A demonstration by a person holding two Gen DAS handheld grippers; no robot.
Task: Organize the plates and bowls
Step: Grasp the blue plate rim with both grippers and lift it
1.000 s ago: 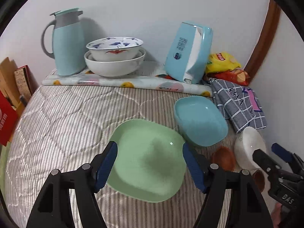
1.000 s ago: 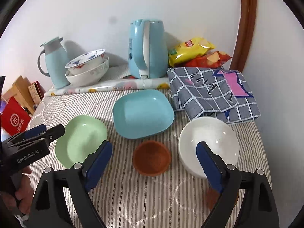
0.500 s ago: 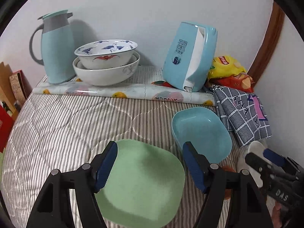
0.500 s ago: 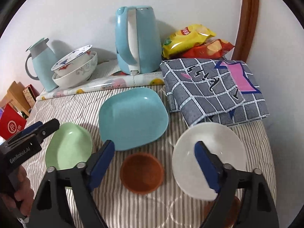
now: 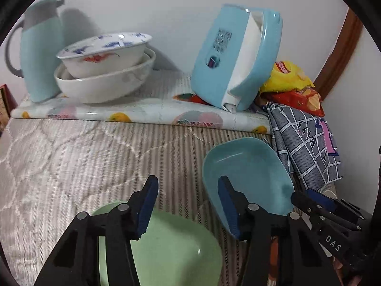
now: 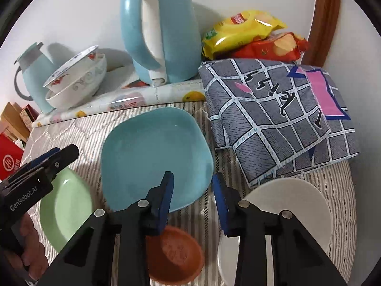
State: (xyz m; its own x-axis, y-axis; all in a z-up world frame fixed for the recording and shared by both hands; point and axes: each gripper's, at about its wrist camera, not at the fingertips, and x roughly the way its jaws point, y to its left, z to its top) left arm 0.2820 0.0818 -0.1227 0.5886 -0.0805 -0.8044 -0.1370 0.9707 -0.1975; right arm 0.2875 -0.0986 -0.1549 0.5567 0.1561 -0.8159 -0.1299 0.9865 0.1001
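A green plate [image 5: 171, 245] lies on the striped cloth under my left gripper [image 5: 187, 205], whose jaws stand partly open and hold nothing. A blue plate [image 6: 154, 157] lies just ahead of my right gripper [image 6: 191, 195], which is partly open and empty, its left finger over the plate's near rim. A small brown bowl [image 6: 176, 257] sits below the right gripper and a white bowl [image 6: 285, 202] to its right. The green plate [image 6: 64, 205] and blue plate [image 5: 250, 174] show in both views. Two stacked white bowls [image 5: 104, 69] stand at the back left.
A blue kettle [image 6: 162, 31], a pale thermos [image 5: 40, 47], snack bags [image 6: 250, 35] and a folded checked cloth [image 6: 285, 119] line the back and right. Boxes [image 6: 12, 143] stand off the left edge. A wall is behind.
Both grippers moved forward and lower over the table. Both sets of jaws narrowed from wide open to partly open. The plates and bowls have not moved.
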